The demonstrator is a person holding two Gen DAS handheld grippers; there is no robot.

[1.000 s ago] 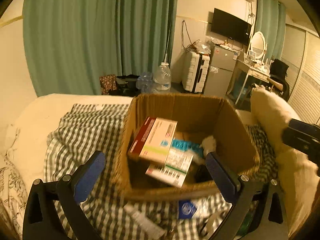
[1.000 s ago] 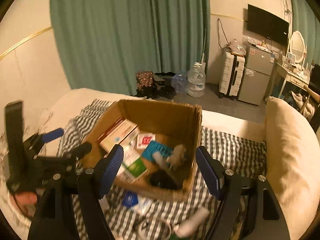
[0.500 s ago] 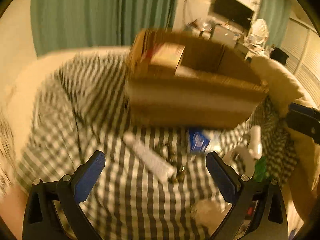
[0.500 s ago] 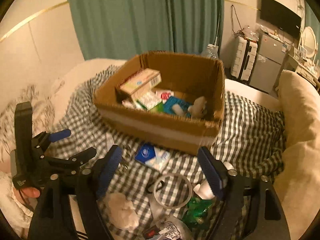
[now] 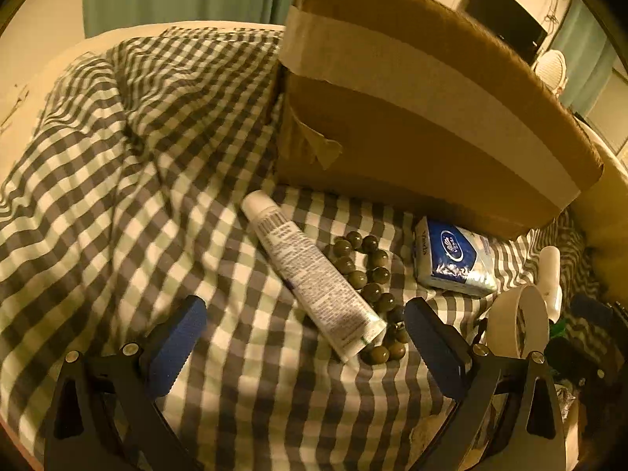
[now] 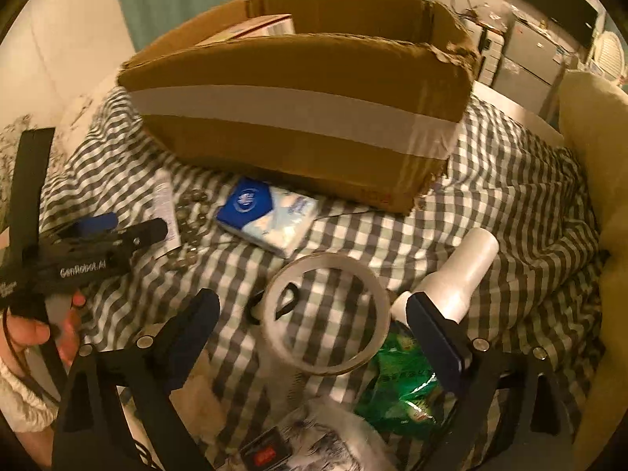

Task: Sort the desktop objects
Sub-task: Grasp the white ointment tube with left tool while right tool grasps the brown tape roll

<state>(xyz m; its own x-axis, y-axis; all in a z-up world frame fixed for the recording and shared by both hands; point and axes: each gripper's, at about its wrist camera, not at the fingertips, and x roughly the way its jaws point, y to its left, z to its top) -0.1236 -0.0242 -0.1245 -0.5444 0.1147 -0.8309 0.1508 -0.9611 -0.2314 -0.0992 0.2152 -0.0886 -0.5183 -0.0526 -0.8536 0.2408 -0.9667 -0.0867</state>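
Checked blanket [image 5: 129,180] spread over a bed, carrying the loose lot. Cardboard box [image 6: 298,117], open-topped, band of pale tape round its wall, stands at the far side of the blanket; a red-and-white carton [image 6: 263,25] shows above its rim, the rest of its contents hidden from both views. White tube [image 5: 310,274] with printed back lies on the blanket just in front of the box, cap toward the box, crimped end toward the camera. String of dark round beads [image 5: 365,274] lies partly under and beside the tube. Blue-and-white tissue pack [image 6: 267,212] lies flat near the box's front wall, right of the beads. Roll of clear tape [image 6: 325,314] lies on the blanket nearer the camera, with a small dark looped item inside it, possibly a clip, too blurred to say. White bottle [image 6: 451,282] lies on its side just right of the roll. Green foil packet [image 6: 400,384] lies below the bottle; further wrappers at the bottom edge are unclear. Left tool [image 5: 306,337]: jaws spread wide, empty, pointing down at the blanket, the tube's crimped end between them but untouched. Right tool [image 6: 314,341]: jaws spread, having just been opening, nothing gripped, the tape roll framed between them and apart from both pads. A hand [image 6: 39,329] holds the left tool at the left edge of the right wrist view.
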